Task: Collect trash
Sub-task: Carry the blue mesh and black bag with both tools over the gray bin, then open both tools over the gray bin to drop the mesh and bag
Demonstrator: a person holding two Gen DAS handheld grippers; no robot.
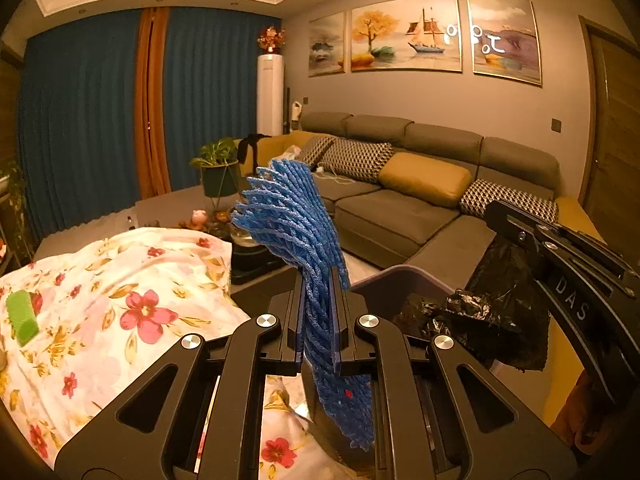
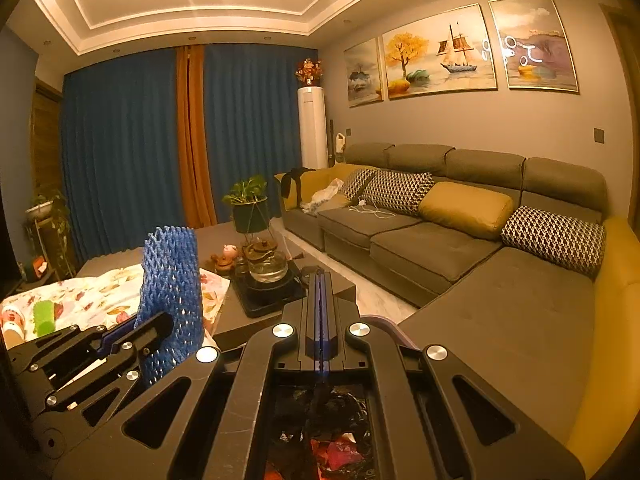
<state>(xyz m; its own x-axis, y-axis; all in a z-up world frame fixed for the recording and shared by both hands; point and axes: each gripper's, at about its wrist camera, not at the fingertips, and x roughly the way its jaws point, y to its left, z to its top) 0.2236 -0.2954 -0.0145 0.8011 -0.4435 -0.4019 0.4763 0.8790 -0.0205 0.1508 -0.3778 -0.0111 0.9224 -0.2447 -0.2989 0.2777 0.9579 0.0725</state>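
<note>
While left hand-held gripper [image 1: 320, 320] clamps blue foam net [image 1: 292, 216], right hand-held gripper [image 2: 322, 320] pinches black bag rim [image 1: 500, 312]; bin [image 1: 400, 280] beside sofa edge [image 2: 460, 300].

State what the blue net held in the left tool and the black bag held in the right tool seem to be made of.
Blue net: probably soft foam mesh; matte, puffy strands in open diamonds.
Black bag: probably thin plastic film; glossy, crinkled folds.
</note>
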